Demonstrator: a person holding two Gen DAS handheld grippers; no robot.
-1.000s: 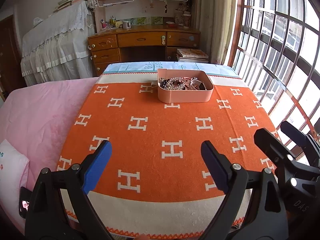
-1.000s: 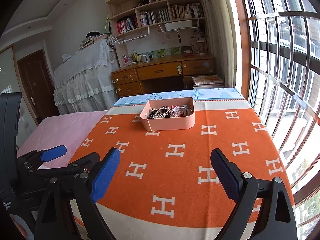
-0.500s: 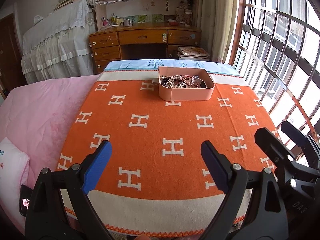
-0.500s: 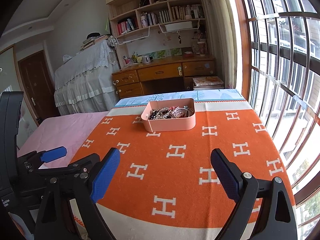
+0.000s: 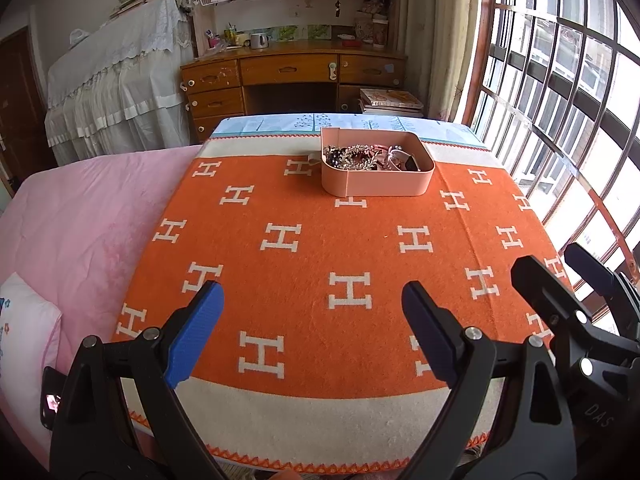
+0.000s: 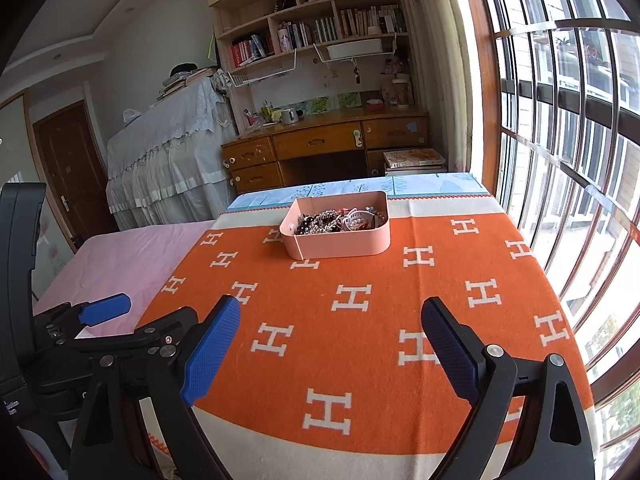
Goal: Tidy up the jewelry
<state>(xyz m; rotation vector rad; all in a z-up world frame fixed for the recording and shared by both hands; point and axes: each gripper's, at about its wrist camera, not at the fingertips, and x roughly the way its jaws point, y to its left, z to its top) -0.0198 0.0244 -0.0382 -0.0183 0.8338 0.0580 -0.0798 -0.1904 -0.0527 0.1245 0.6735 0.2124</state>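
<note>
A pink box [image 5: 384, 184] holding a tangle of jewelry [image 5: 360, 157] sits at the far side of an orange blanket with white H marks [image 5: 320, 248]; the box also shows in the right wrist view [image 6: 340, 242], with the jewelry [image 6: 340, 219] inside. My left gripper [image 5: 312, 328] is open and empty, over the blanket's near edge, far from the box. My right gripper [image 6: 330, 344] is open and empty, also near the front edge. The right gripper shows at the right of the left wrist view [image 5: 568, 280], and the left gripper at the left of the right wrist view [image 6: 132, 320].
A pink bedspread [image 5: 80, 232] lies left of the blanket, with a white pillow [image 5: 24, 332] at its near corner. A barred window [image 5: 568, 100] runs along the right. A wooden desk [image 5: 292, 76] and a cloth-covered piano [image 5: 120, 92] stand behind.
Both views have shifted slightly, so the box sits a little lower in frame. Both grippers stay open and empty.
</note>
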